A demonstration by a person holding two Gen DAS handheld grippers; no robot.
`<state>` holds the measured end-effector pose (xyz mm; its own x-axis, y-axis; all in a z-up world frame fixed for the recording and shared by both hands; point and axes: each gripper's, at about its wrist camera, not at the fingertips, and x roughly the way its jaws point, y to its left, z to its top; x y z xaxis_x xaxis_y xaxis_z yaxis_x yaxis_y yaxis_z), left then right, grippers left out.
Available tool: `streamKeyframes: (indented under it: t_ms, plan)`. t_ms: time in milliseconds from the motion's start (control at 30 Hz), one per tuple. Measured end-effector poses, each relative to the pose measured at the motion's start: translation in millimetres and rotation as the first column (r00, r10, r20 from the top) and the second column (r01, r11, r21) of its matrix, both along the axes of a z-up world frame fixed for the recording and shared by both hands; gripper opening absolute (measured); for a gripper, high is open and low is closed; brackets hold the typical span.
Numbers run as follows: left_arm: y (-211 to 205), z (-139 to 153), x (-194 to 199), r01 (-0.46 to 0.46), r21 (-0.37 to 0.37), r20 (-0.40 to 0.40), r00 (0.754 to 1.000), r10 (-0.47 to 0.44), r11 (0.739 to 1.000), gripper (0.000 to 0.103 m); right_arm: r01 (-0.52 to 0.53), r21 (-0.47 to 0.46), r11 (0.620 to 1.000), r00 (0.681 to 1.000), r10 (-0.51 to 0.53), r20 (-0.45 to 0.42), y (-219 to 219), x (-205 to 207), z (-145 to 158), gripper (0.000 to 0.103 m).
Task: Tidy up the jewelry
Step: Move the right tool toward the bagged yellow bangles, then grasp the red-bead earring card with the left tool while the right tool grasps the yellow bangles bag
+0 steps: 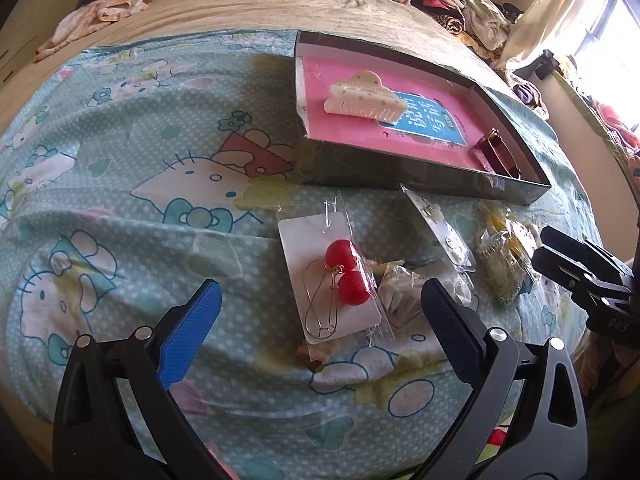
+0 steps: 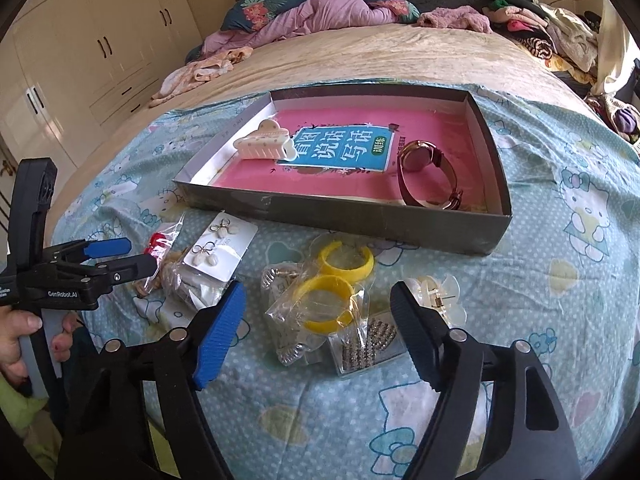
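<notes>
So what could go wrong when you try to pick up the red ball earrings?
1. The red ball earrings sit in a slippery clear sleeve, so the open left tool may pinch only plastic and drop them.
2. Small packets crowd right beside them, so one might get grabbed or dragged too.
3. The soft, wrinkled bedsheet gives under pressure, making a clean grip harder.
</notes>
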<state>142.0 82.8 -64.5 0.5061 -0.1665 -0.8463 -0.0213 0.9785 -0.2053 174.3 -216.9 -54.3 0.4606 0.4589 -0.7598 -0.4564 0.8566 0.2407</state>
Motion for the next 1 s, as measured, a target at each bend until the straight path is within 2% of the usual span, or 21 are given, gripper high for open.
streamKeyframes:
  t_ms: [100, 167, 200, 500, 600, 667, 733, 833, 1000]
  plan:
    - [-0.3, -5.5, 1.4, 0.002, -0.019, -0.016, 1.000, -0.003, 1.000, 0.092, 0.000, -0.005, 1.000, 1.000, 0.000, -0.023, 0.4, 3.5, -8.2, 0.060]
    - [0.0, -8.5, 2.2, 0.001, -0.038, -0.023, 1.000, -0.002, 0.999, 0.087, -0.003, -0.005, 1.000, 1.000, 0.003, -0.021, 1.3, 5.0, -10.5, 0.058]
    - [0.5, -9.6, 2.8, -0.001, -0.041, -0.024, 1.000, 0.000, 0.999, 0.084, -0.007, -0.002, 1.000, 1.000, 0.007, -0.020, 1.6, 5.7, -11.1, 0.058]
    - [5.9, -13.9, 11.8, -0.025, -0.098, -0.038, 0.999, 0.021, 0.995, 0.084, -0.043, -0.001, 0.999, 0.999, 0.043, -0.030, 15.3, 13.7, -22.3, 0.058]
    - [6.5, -14.9, 14.2, -0.032, -0.104, -0.039, 0.999, 0.029, 0.994, 0.082, -0.035, 0.021, 0.999, 0.999, 0.036, -0.030, 11.8, 14.4, -22.4, 0.055]
    - [4.9, -13.8, 16.0, -0.029, -0.107, -0.034, 0.999, 0.025, 0.994, 0.072, -0.043, 0.036, 0.998, 0.999, 0.044, -0.030, 9.5, 13.5, -20.8, 0.052]
    - [2.6, -12.0, 17.2, -0.016, -0.124, -0.029, 1.000, 0.013, 0.992, 0.053, -0.046, 0.046, 0.998, 0.999, 0.047, -0.028, 8.4, 11.8, -18.2, 0.050]
    - [-4.1, -8.3, 17.4, 0.014, -0.141, -0.018, 1.000, -0.017, 0.990, 0.034, -0.052, 0.064, 0.997, 0.999, 0.053, -0.012, 6.4, 8.2, -9.7, 0.048]
    - [-10.2, -2.7, 14.6, 0.026, -0.120, -0.006, 1.000, -0.027, 0.992, 0.033, -0.053, 0.088, 0.995, 0.998, 0.051, 0.026, -2.2, -0.3, 8.5, 0.048]
